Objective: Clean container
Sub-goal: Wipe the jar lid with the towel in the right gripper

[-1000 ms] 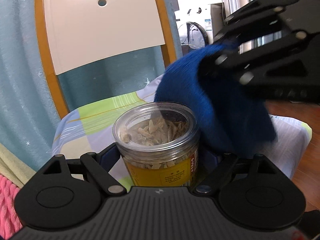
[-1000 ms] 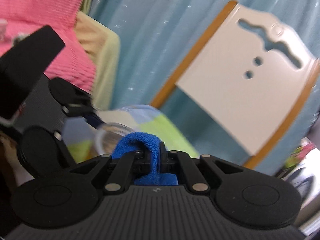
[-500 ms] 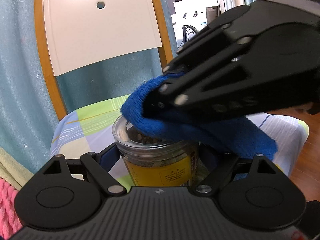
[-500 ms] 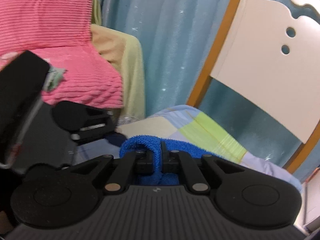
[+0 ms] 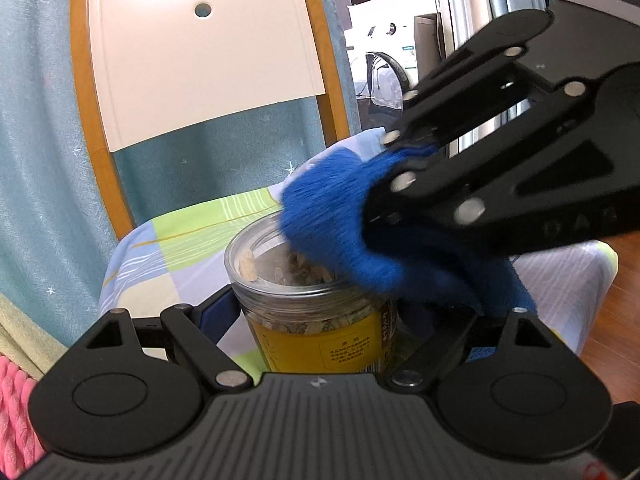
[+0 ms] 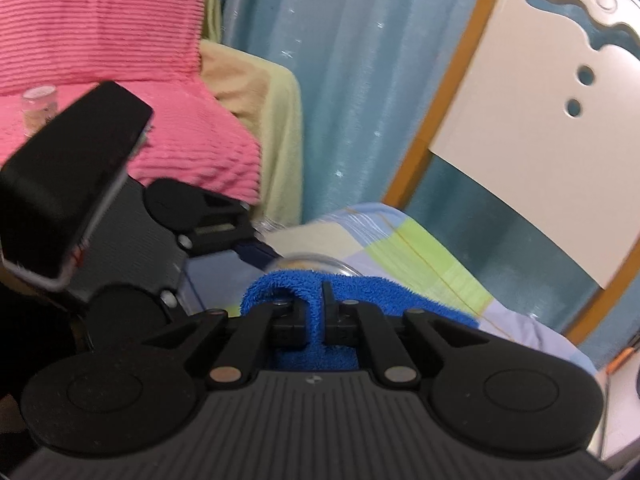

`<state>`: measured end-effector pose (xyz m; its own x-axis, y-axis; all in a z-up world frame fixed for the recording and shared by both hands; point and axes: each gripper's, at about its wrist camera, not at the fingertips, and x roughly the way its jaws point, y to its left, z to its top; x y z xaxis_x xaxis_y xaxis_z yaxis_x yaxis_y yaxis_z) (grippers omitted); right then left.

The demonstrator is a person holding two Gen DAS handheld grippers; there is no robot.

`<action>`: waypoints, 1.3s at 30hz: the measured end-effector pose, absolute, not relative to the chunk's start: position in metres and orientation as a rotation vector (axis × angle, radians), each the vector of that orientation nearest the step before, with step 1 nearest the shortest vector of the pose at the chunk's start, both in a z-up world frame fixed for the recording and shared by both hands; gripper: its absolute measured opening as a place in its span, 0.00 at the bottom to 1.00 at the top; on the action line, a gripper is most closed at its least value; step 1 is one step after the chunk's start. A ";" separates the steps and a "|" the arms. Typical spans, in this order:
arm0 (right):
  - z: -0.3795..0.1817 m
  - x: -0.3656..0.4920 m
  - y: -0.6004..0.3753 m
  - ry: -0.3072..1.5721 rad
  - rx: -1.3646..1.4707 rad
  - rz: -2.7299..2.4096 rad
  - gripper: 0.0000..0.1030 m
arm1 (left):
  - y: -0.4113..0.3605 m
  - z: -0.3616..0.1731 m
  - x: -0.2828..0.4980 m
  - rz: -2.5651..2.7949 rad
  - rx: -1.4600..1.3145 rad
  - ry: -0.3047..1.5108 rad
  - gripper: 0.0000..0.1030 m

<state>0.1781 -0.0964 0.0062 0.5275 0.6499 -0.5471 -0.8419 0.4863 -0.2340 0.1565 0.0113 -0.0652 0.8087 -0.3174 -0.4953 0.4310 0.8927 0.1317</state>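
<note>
A clear plastic jar (image 5: 316,308) with a yellow label and dry flakes inside stands on a checked chair cushion (image 5: 192,236). My left gripper (image 5: 316,320) is shut on the jar's sides. A blue terry cloth (image 5: 344,224) is pinched in my right gripper (image 6: 316,312) and rests on the right part of the jar's clear lid. In the right wrist view the blue cloth (image 6: 360,292) hides most of the jar lid (image 6: 316,260), with only its far rim showing. The left gripper's body (image 6: 132,240) sits to the left there.
A white chair back with an orange rim (image 5: 200,60) rises behind the cushion, against a teal curtain (image 5: 36,160). A pink ribbed blanket (image 6: 100,40) covers a seat at left, with a small glass jar (image 6: 38,104) on it. A washing machine (image 5: 384,80) stands far back.
The right gripper swept the blue cloth from beside the jar across its lid to the left, then drew back right, so the lid's left half shows again. The left gripper kept holding the jar.
</note>
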 end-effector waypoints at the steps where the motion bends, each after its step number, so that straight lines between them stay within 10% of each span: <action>1: 0.006 0.180 -0.093 0.414 -0.508 0.947 0.04 | 0.012 -0.066 0.159 -0.405 0.244 0.485 0.83; 39: 0.002 0.197 -0.093 0.421 -0.477 0.821 0.04 | 0.015 -0.068 0.171 -0.399 0.227 0.464 0.83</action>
